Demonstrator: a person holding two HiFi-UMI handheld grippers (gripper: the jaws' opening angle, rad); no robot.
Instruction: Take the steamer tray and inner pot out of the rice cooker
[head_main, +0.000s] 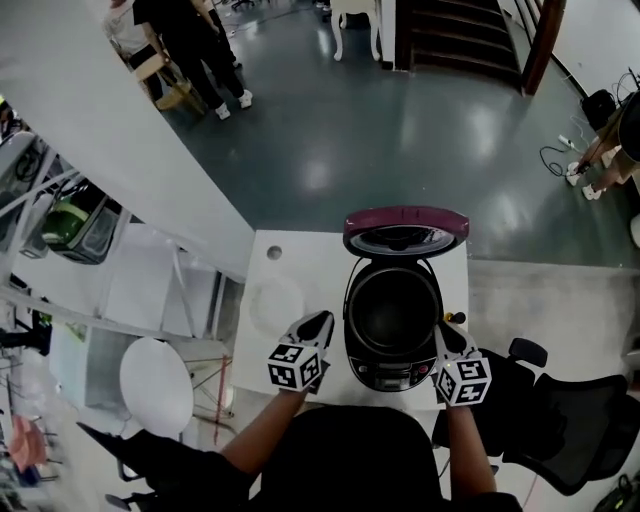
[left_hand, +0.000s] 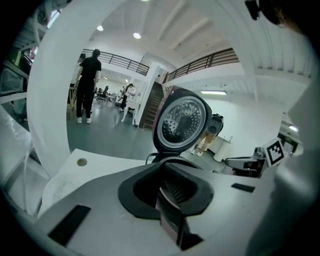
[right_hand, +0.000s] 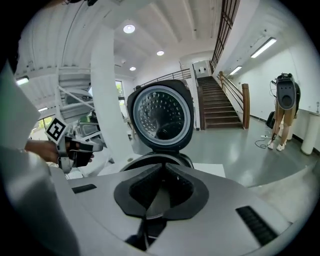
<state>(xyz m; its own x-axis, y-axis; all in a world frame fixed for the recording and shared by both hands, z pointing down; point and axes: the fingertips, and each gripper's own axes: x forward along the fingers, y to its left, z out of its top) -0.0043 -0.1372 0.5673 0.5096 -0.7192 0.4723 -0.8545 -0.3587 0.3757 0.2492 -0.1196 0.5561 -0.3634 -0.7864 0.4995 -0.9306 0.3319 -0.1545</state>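
Head view, items as I read them from my station:

1. Cooker (head_main: 392, 320): stands on the white worktop (head_main: 290, 275), near its front edge, with the control panel (head_main: 390, 378) toward me. The lid (head_main: 405, 230) is raised and tipped back, so its inner face shows.
2. Well (head_main: 392, 310) of the cooker: dark, round and open to view from above. I cannot tell whether the pot or the tray sits in it.
3. Left tongs (head_main: 320, 322): just beside the cooker's left wall, tips pointing away from me and somewhat down. In the left gripper view the jaws are together with nothing between them, and the raised lid stands beyond them.
4. Right tongs (head_main: 443, 330): just beside the cooker's right wall, level with the left pair. In the right gripper view the jaws are closed tip to tip and hold nothing, and the cooker's rim lies just past them.
5. Pale round shape (head_main: 275, 300): on the worktop left of the cooker, too faint for me to name.
6. Hole (head_main: 274, 253): small and round, in the worktop's far left corner.
7. Black chair (head_main: 560, 420): on the floor right of the worktop.
8. White round seat (head_main: 157, 385): on the floor left of the worktop.
9. People (head_main: 195, 50): standing well off on the far floor.
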